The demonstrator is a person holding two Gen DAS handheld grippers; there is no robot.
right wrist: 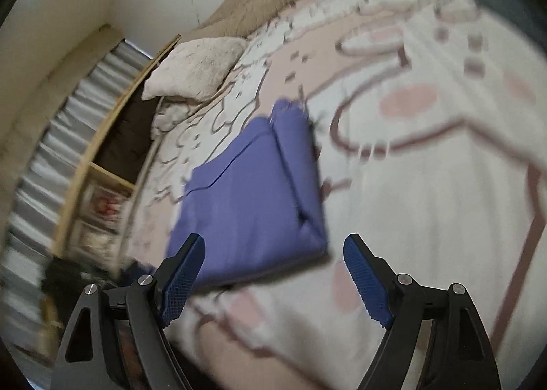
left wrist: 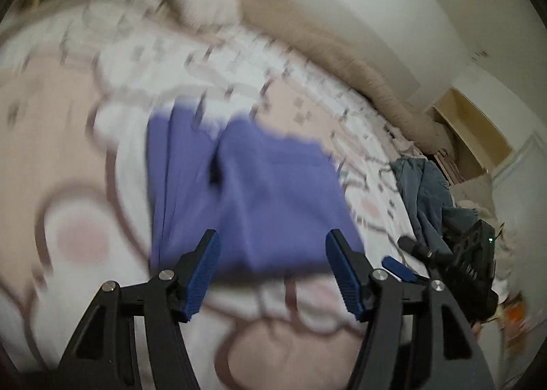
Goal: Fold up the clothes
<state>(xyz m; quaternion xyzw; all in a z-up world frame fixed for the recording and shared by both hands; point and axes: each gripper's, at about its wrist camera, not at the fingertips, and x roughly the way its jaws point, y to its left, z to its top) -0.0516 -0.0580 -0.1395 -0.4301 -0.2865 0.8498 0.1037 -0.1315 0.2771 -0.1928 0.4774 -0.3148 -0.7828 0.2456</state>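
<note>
Left gripper (left wrist: 273,273) spread wide, nothing between fingers. Right gripper (right wrist: 273,277) likewise wide, empty. Folded purple garment (left wrist: 246,191) lies flat on cartoon-print bedspread (left wrist: 68,137), at 12 o'clock just ahead of both fingertip pairs. Denim heap (left wrist: 424,191) at 3 o'clock in left view. Fluffy pillow (right wrist: 195,68) at 10 o'clock in right view. Both views blurred.

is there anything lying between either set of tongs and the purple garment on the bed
Nothing visible. Both the left tongs and right tongs are open just short of the purple garment, with only bare bedspread between.
</note>
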